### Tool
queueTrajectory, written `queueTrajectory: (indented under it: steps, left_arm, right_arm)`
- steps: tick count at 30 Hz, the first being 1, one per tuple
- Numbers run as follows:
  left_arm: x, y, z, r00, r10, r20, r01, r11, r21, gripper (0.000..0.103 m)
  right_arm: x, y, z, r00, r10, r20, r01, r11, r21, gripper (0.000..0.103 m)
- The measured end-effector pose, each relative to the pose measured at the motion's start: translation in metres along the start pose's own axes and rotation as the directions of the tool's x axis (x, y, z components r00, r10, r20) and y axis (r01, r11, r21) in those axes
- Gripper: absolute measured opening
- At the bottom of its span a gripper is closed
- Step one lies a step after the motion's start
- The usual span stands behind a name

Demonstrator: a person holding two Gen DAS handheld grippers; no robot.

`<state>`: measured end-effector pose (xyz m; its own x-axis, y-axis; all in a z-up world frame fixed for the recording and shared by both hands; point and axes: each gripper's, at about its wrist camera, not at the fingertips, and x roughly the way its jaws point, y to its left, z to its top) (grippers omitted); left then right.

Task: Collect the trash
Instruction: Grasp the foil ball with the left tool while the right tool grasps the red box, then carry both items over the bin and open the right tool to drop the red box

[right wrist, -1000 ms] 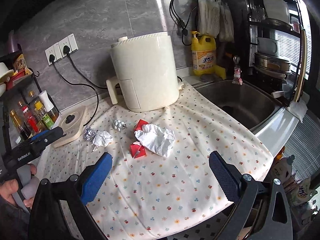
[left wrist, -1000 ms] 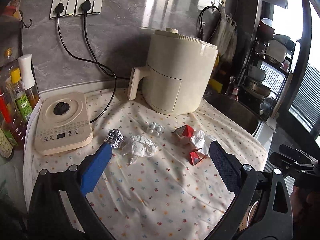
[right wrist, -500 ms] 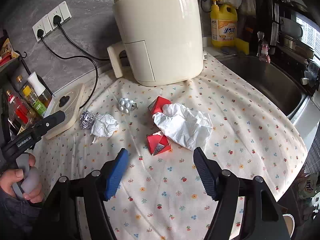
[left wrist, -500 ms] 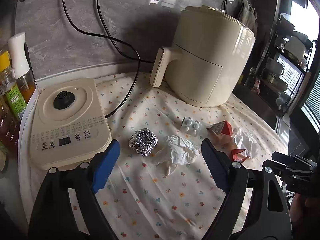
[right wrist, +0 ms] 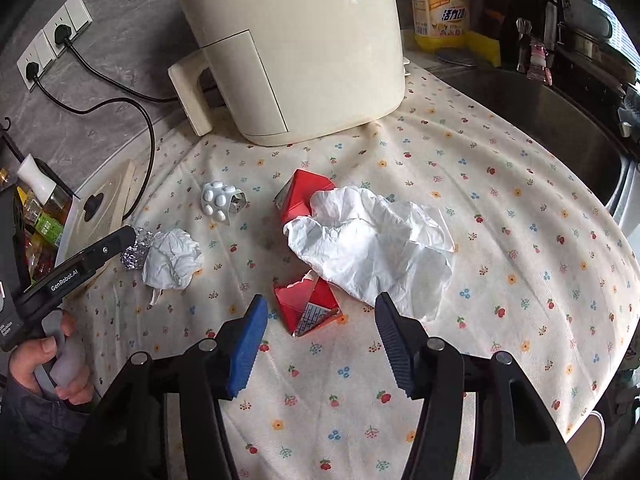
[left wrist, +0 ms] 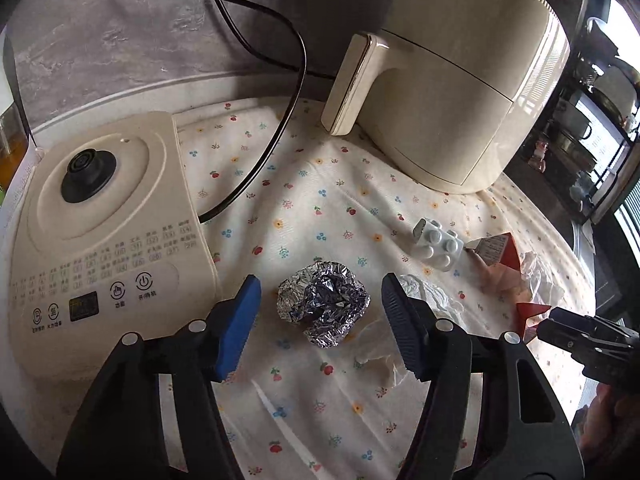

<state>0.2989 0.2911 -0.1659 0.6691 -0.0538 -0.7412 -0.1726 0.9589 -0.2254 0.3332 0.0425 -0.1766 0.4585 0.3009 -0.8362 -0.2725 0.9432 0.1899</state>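
Observation:
A crumpled foil ball [left wrist: 323,309] lies on the flowered cloth between the open fingers of my left gripper [left wrist: 320,322]; it also shows in the right wrist view [right wrist: 136,251]. A crumpled white paper wad [right wrist: 172,258] lies beside it. A pill blister pack [right wrist: 220,202] lies farther back. Two torn red carton pieces [right wrist: 308,310] [right wrist: 300,196] and a large crumpled white tissue [right wrist: 372,240] lie in the middle. My right gripper [right wrist: 318,332] is open and empty, just short of the near red carton piece.
A cream air fryer [right wrist: 288,48] stands at the back. A cream induction cooker [left wrist: 100,232] with a black cord [left wrist: 260,168] is at the left, with oil bottles [right wrist: 40,208] beyond it. A sink [right wrist: 560,120] and yellow detergent bottle [right wrist: 440,4] are at the right.
Both grippers have moved forward and down toward the cloth. The left one now straddles the foil ball; the right one has closed in on the near red carton piece.

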Motion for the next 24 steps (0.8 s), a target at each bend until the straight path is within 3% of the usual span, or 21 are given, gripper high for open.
queueTrajectory:
  steps: [3,4,5,17,24]
  left_arm:
    - [0.012,0.0,-0.003,0.999,0.003,-0.036,-0.003,1.0,-0.001,0.051]
    - [0.013,-0.001,-0.004,0.999,0.0,-0.04,0.0,1.0,-0.003,0.05]
    - [0.012,-0.002,-0.004,0.999,0.003,-0.034,-0.003,1.0,-0.001,0.049]
    - [-0.044,-0.022,-0.005,0.996,0.028,0.083,-0.029,0.999,0.015,0.049]
    - [-0.083,-0.068,-0.014,0.986,-0.057,0.158,0.05,0.998,0.05,0.049]
  right_arm:
    - [0.009,-0.002,0.001,1.0,0.009,-0.016,-0.009,1.0,0.015,0.049]
    - [0.013,-0.003,0.001,0.999,0.014,-0.032,-0.013,1.0,0.018,0.04]
    - [0.017,-0.005,0.001,0.998,0.029,-0.053,-0.028,0.999,0.026,0.02]
    - [-0.033,-0.006,-0.005,0.994,0.092,0.06,-0.091,0.996,-0.021,0.02]
    - [-0.083,-0.027,-0.027,0.986,0.102,0.132,-0.097,0.994,-0.042,0.02]
